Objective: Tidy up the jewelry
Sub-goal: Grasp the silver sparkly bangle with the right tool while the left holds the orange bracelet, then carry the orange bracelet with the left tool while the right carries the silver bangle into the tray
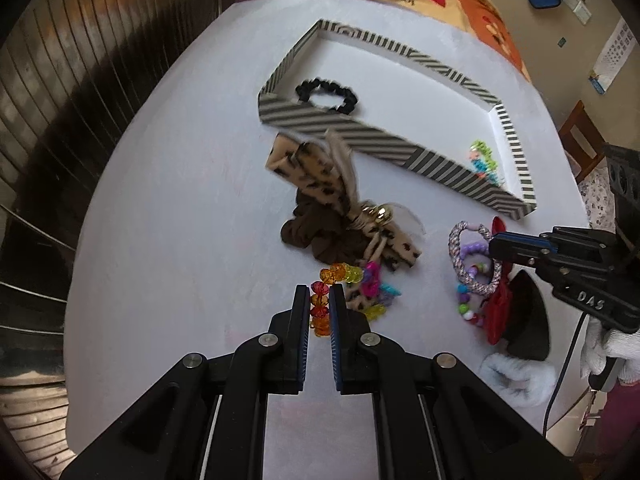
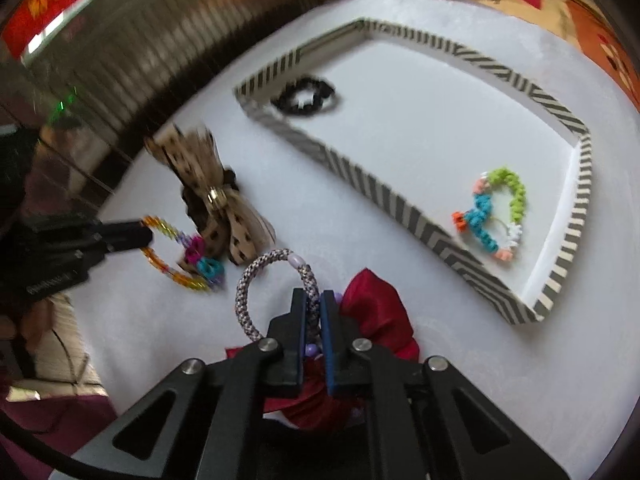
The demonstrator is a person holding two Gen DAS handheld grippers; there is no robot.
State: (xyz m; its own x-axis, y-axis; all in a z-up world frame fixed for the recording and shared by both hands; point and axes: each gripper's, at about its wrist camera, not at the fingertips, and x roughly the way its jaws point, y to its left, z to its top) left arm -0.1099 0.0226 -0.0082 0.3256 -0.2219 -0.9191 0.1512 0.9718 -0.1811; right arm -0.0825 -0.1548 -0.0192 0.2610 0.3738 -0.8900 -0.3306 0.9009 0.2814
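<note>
A striped tray (image 1: 340, 130) (image 2: 400, 210) lies on the white table. It holds a black scrunchie (image 1: 326, 94) (image 2: 304, 96) and a colourful braided band (image 1: 484, 160) (image 2: 496, 212). My left gripper (image 1: 320, 292) is shut on a bracelet of clear coloured beads (image 1: 320, 308) (image 2: 172, 252). My right gripper (image 2: 314, 300) (image 1: 500, 246) is shut on a speckled rope bracelet (image 2: 260, 280) (image 1: 472, 260) above a red scrunchie (image 2: 380, 304).
A leopard-print bow (image 1: 320, 176) (image 2: 216, 200) on a brown scrunchie (image 1: 316, 232) lies in front of the tray. A pastel bead bracelet (image 1: 468, 304), a dark item (image 1: 524, 320) and a white fluffy band (image 1: 516, 376) lie to the right. The table edge is close on the left.
</note>
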